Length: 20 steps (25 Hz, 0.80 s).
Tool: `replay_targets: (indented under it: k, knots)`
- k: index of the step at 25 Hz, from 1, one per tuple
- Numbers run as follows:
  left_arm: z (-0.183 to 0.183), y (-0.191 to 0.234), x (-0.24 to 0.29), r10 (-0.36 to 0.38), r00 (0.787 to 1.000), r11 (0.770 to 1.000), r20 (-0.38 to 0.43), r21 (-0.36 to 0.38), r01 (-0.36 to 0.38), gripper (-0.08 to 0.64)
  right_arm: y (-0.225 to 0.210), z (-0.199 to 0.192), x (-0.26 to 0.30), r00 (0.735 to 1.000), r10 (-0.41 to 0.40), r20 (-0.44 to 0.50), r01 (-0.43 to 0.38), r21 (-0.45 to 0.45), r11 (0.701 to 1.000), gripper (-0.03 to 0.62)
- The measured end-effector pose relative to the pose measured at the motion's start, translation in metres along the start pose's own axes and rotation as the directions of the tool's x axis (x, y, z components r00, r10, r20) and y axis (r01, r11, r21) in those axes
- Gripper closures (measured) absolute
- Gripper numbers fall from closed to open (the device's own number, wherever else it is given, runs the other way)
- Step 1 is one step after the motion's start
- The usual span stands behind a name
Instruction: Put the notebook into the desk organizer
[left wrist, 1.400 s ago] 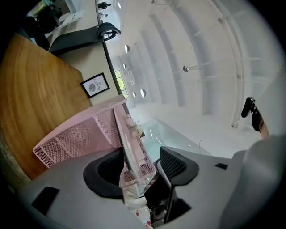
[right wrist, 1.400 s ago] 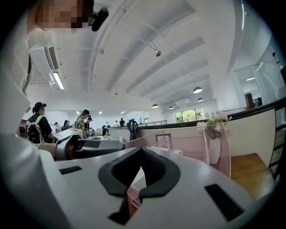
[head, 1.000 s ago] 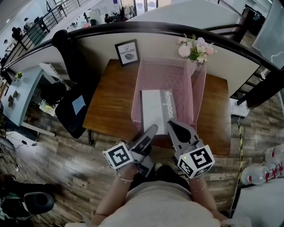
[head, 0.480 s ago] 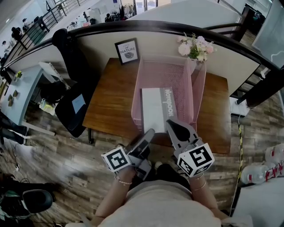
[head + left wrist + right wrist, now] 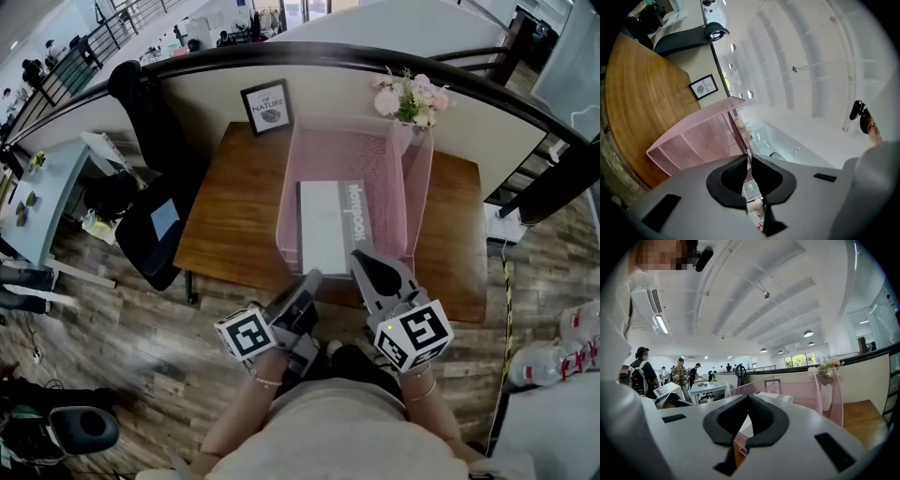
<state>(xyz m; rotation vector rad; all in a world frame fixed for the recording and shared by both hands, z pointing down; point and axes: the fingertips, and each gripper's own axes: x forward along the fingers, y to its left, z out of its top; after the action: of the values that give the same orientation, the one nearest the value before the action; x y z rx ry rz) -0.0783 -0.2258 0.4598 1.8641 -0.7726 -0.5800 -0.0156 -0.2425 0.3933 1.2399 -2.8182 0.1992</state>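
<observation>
Nearest the person, both claws are closed and empty. The left gripper [image 5: 314,277] has its jaws pressed together with nothing between them, as its own view [image 5: 749,161] shows, and the right gripper [image 5: 359,258] is likewise pinched shut on nothing [image 5: 747,397]. Both hang off the near edge of the wooden table [image 5: 234,206], just short of the pink mesh desk organizer [image 5: 414,187]. Only the head view shows the notebook [image 5: 330,225] lying flat inside that organizer, its spine to the right. The left gripper view shows the organizer's outer mesh wall [image 5: 689,145] and none of its contents. Farther back stand a framed picture [image 5: 266,108] and flowers [image 5: 408,98]; the right gripper view alone shows people [image 5: 679,373] standing at distant desks
</observation>
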Motion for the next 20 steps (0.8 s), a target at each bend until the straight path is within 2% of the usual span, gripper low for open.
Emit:
replay_targets:
  k: [2, 6, 10, 16, 20]
  knots:
    - [0.006, 0.002, 0.004, -0.009, 1.0, 1.0, -0.006, 0.024, 0.009, 0.535, 0.0, 0.001, 0.001, 1.0, -0.001, -0.001, 0.001, 0.0, 1.0, 0.58]
    - [0.013, 0.007, 0.012, -0.003, 1.0, 1.0, -0.004, -0.006, 0.003, 0.535, -0.002, 0.0, 0.001, 1.0, -0.006, -0.003, 0.006, -0.002, 1.0, 0.58]
    - [0.011, 0.011, 0.018, -0.007, 1.0, 0.997, -0.006, -0.077, 0.007, 0.534, -0.003, 0.0, 0.0, 1.0, -0.012, -0.005, 0.012, -0.001, 1.0, 0.58]
    - [0.012, 0.009, 0.021, -0.041, 0.999, 0.995, 0.006, -0.094, 0.042, 0.534, -0.005, 0.0, 0.002, 1.0, -0.009, 0.002, 0.009, -0.003, 1.0, 0.58]
    - [0.012, 0.011, 0.019, -0.023, 0.999, 0.995, 0.025, -0.092, 0.025, 0.516, -0.001, 0.0, 0.004, 1.0, 0.006, 0.008, -0.006, 0.0, 1.0, 0.58]
